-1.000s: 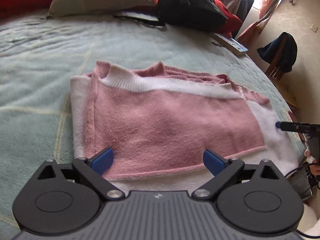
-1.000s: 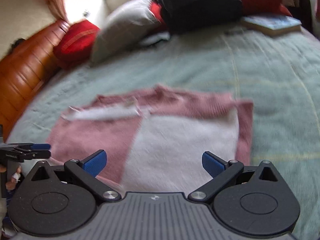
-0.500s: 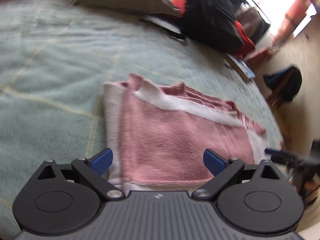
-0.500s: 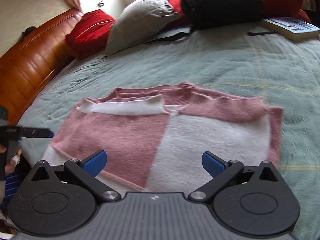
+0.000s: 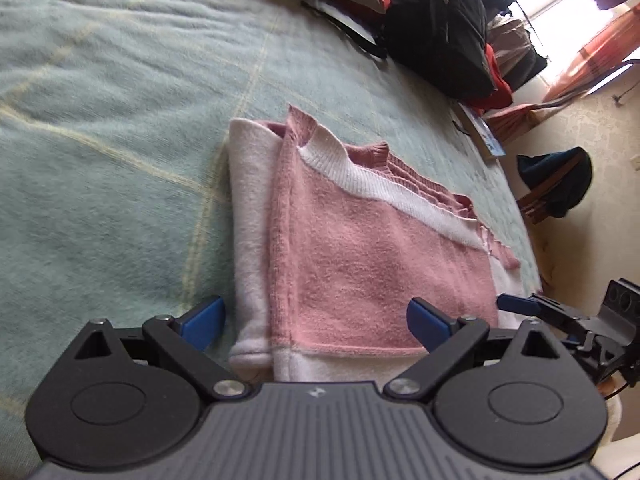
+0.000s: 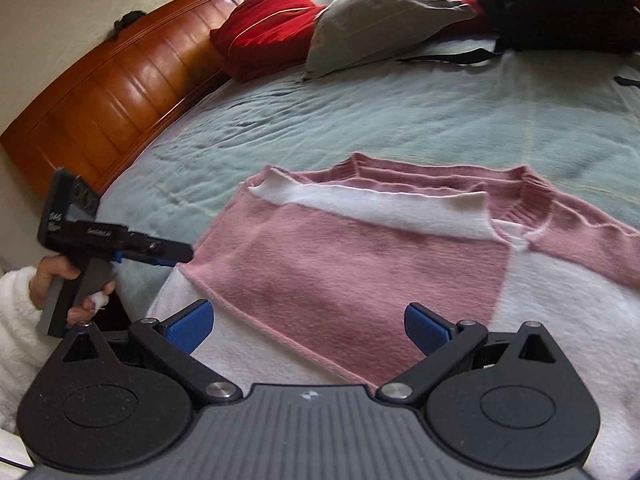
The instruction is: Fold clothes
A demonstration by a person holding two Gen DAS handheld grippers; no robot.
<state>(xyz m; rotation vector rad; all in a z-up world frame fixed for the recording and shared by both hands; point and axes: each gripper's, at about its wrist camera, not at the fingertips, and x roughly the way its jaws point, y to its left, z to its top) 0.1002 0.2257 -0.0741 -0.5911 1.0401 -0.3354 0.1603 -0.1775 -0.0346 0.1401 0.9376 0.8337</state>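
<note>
A pink and white knit sweater (image 5: pixel 360 264) lies partly folded on the pale green bedspread (image 5: pixel 120 120). A pink panel with a white ribbed band is laid over its white part (image 6: pixel 560 312). My left gripper (image 5: pixel 316 320) hovers open over the sweater's near left corner, nothing between its blue pads. My right gripper (image 6: pixel 308 324) is open above the near hem, also holding nothing. The left gripper (image 6: pixel 160 252) shows at the left edge of the right wrist view, held by a hand (image 6: pixel 52 276). The right gripper (image 5: pixel 520 304) shows at the right edge of the left wrist view.
A grey pillow (image 6: pixel 384 8), red cushions (image 6: pixel 272 32) and a black bag (image 6: pixel 560 0) sit at the far side of the bed. A wooden headboard (image 6: pixel 104 92) runs along the left. A book (image 5: pixel 486 136) lies near the bed's edge, and a chair with dark clothing (image 5: pixel 556 188) stands beyond.
My left gripper has swung left and dropped closer to the sweater's left corner. My right gripper has come nearer the hem and turned left. Both stay open.
</note>
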